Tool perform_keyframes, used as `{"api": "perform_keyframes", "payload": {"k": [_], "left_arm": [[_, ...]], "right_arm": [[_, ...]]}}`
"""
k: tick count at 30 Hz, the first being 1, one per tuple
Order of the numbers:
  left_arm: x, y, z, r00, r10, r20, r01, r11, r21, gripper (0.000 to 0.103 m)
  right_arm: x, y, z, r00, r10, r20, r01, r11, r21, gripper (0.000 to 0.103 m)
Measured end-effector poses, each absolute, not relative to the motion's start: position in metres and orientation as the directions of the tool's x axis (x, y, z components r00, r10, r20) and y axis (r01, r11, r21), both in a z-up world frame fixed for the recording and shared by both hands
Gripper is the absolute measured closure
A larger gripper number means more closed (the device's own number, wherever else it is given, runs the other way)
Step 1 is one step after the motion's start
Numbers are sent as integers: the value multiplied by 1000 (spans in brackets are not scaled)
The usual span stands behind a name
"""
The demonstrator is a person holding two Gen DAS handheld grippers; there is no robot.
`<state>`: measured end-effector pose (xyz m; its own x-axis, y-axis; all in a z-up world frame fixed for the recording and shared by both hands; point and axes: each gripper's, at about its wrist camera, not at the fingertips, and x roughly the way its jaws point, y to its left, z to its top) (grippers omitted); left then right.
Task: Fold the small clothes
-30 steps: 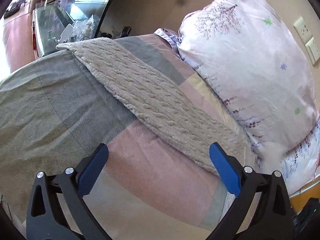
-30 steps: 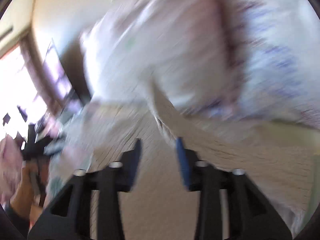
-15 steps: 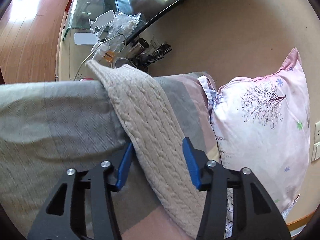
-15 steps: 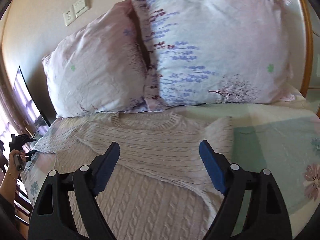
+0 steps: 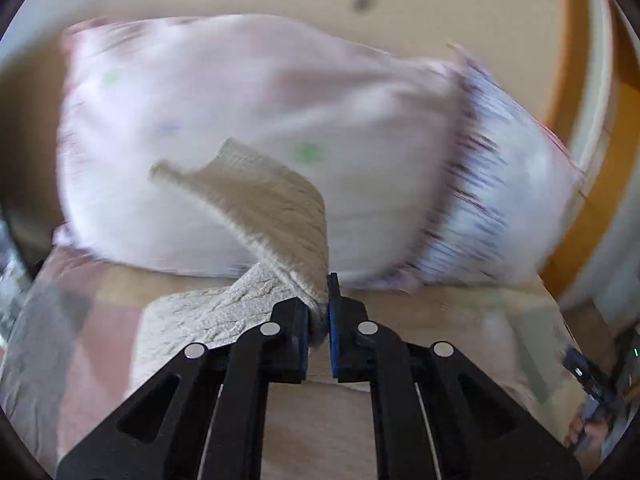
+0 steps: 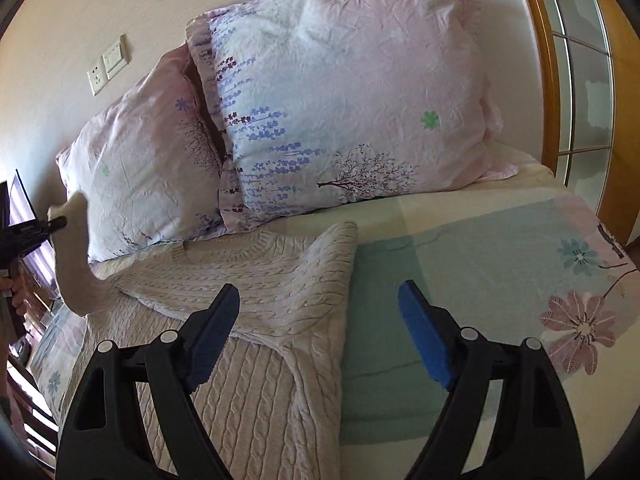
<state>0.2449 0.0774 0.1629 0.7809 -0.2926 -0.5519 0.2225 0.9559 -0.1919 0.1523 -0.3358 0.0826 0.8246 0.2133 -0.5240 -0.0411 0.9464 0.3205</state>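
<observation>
A cream cable-knit sweater point(image 6: 256, 320) is seen spread on a bed point(image 6: 480, 264) below two floral pillows point(image 6: 344, 96), one sleeve already folded across its chest. At far left, the other sleeve point(image 5: 276, 216) is gripped by the left gripper point(image 5: 319, 312), clamped tight on the knit and lifted against the blurred pillows. The right gripper point(image 6: 316, 336) is held wide open above the sweater's right edge, nothing between its blue pads point(image 6: 424, 340).
</observation>
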Motion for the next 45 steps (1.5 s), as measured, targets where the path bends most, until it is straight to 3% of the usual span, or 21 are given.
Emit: {"api": "perform_keyframes", "payload": {"k": [1, 2, 3, 7, 10, 14, 17, 19, 21, 22, 25, 30, 32, 34, 37, 41, 45], "left_arm": [[244, 36, 156, 743, -360, -564, 312, 932, -184, 83], [244, -7, 143, 684, -412, -602, 391, 904, -174, 58], [243, -39, 127, 631, -431, -646, 439, 884, -160, 50], [224, -53, 94, 551, -427, -717, 487, 862, -139, 49], [202, 15, 91, 578, -389, -717, 378, 907, -186, 36], [154, 116, 68, 580, -301, -757, 177, 954, -244, 35], [107, 162, 48, 560, -302, -772, 87, 948, -307, 36], [86, 173, 34, 548, -325, -770, 63, 935, -350, 37], [61, 176, 23, 554, -351, -755, 61, 922, -383, 40], [47, 176, 23, 580, -345, -737, 72, 924, -376, 41], [16, 164, 19, 569, -432, -700, 116, 885, -452, 57], [-11, 154, 13, 572, -484, -662, 129, 850, -510, 72], [-9, 153, 11, 567, -498, -656, 129, 840, -527, 86], [-1, 152, 11, 566, -505, -652, 132, 835, -533, 92], [21, 157, 28, 575, -540, -615, 162, 812, -561, 94], [79, 172, 88, 681, -464, -567, 181, 856, -484, 95], [172, 172, 136, 759, -368, -537, 142, 899, -415, 95]], "right_arm": [[152, -337, 79, 818, 223, -530, -42, 942, 332, 20], [151, -339, 76, 809, 234, -539, -44, 938, 343, 20], [150, -339, 73, 801, 241, -548, -43, 936, 349, 20], [129, -352, 64, 760, 284, -585, -45, 920, 389, 20], [106, -366, 53, 717, 324, -618, -40, 904, 427, 20], [76, -378, 26, 642, 444, -625, -18, 824, 567, 34], [54, -378, 8, 602, 525, -602, -3, 755, 656, 42], [38, -375, 3, 599, 552, -580, -13, 731, 682, 45], [26, -369, 1, 577, 586, -569, -29, 711, 702, 61], [19, -365, -2, 557, 616, -557, -42, 691, 722, 63], [0, -352, -9, 530, 655, -539, -60, 663, 746, 76], [-17, -343, -20, 505, 717, -481, -64, 587, 807, 91], [-17, -340, -20, 509, 722, -469, -71, 579, 813, 94], [-14, -339, -12, 527, 741, -416, -100, 540, 836, 94], [-1, -342, 14, 566, 770, -295, -180, 464, 867, 95], [46, -347, 64, 621, 778, -98, -314, 361, 878, 95], [120, -352, 92, 675, 738, 7, -349, 311, 884, 95]]}}
